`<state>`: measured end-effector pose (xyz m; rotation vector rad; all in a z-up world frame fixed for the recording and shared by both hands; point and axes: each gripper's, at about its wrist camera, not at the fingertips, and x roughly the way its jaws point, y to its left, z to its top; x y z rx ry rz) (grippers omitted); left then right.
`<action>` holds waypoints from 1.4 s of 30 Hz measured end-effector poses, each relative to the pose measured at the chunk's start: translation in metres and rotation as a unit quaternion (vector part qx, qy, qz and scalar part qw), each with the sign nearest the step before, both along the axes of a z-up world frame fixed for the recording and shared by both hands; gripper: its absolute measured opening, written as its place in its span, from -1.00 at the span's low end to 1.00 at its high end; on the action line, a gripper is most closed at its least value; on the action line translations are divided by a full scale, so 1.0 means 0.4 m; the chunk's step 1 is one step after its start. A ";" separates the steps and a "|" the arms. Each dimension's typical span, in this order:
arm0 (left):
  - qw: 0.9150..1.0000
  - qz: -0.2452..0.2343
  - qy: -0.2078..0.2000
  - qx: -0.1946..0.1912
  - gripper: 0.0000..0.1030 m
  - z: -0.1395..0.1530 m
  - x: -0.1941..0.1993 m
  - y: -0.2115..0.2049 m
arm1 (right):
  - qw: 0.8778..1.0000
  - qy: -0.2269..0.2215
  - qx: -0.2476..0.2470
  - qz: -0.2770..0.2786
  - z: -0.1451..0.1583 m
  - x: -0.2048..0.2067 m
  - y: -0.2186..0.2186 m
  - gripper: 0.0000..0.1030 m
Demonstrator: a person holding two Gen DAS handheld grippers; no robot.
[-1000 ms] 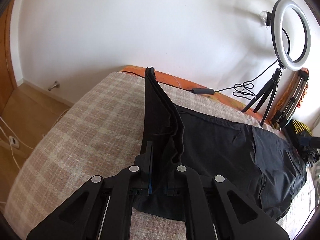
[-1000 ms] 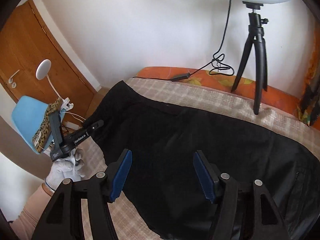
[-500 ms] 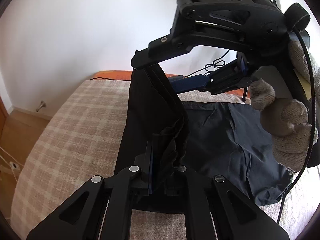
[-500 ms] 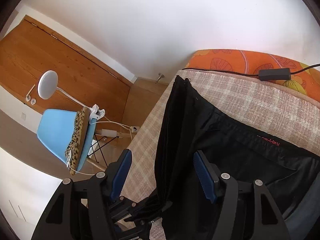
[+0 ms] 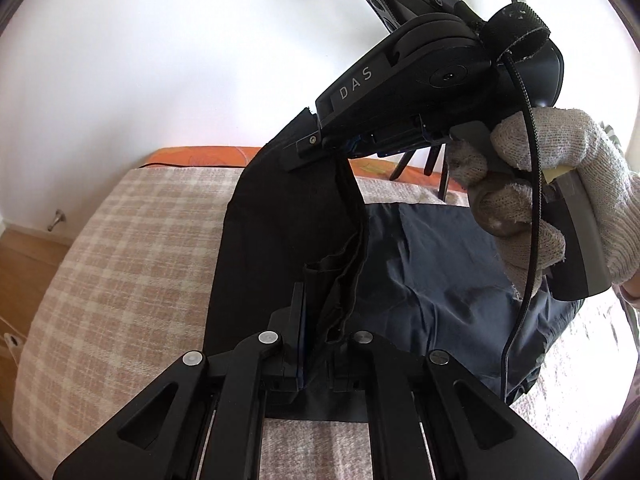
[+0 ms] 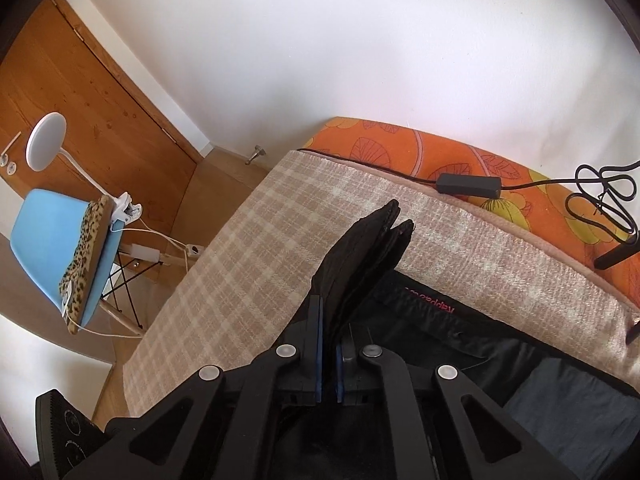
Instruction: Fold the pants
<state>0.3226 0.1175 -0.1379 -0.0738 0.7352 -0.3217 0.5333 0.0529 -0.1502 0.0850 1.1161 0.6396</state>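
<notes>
Black pants lie on a plaid blanket covering a bed, with one edge lifted off the blanket. The left gripper is clamped on the near end of that raised edge. The right gripper, held in a white-gloved hand, is clenched on its far end, higher above the blanket.

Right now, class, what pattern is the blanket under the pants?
The blanket has a beige-and-cream plaid check, clearest in the right wrist view.
</notes>
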 end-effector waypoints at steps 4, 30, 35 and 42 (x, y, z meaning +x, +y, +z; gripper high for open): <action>1.000 -0.023 -0.002 -0.017 -0.89 0.041 -0.010 -0.064 | 1.000 -0.019 -0.012 -0.001 0.052 -0.014 -0.066 -0.97; 0.976 -0.212 0.043 -0.004 -0.89 0.055 -0.066 -0.712 | 0.992 -0.018 -0.057 -0.110 0.056 -0.184 -0.743 -0.98; 0.972 -0.228 0.058 0.002 -0.89 0.022 -0.067 -0.784 | 0.990 -0.004 -0.054 -0.132 0.002 -0.196 -0.838 -0.98; 0.968 -0.233 0.087 0.010 -0.89 -0.042 -0.053 -0.861 | 0.987 0.019 -0.042 -0.151 -0.075 -0.199 -0.919 -0.98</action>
